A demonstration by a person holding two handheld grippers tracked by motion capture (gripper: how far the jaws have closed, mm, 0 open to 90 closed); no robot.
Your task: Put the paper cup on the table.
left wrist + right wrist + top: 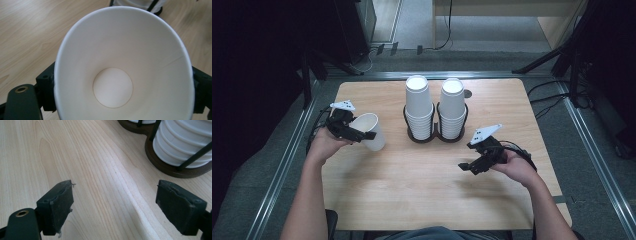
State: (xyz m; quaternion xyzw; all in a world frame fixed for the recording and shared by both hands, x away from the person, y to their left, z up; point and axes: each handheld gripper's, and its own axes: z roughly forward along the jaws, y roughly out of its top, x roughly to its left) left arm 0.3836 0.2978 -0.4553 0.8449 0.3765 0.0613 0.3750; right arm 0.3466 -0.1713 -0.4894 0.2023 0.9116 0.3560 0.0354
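Your left gripper is clamped on a single white paper cup, one jaw pressing each side of its wall just under the rim. In the left gripper view the cup has its mouth toward the camera, so you look straight down the inside to the round bottom; the rim is squeezed slightly out of round, and a faint crease shows on the inner wall at the right. From the high view the cup is tilted, mouth toward your left hand, over the left part of the wooden table. Whether its base touches the wood cannot be told.

Your right gripper has its jaws spread wide with nothing between them. In the right gripper view its two black pads frame bare wood grain, and the pad edges look worn and frayed. Your right hand holds it low over the right part of the table, in front of the holder and apart from it.

Two stacks of white cups, the left stack and the right stack, stand upright side by side in a dark double-ring holder near the middle of the table's far half. The held cup sits left of that holder, near it but not touching.
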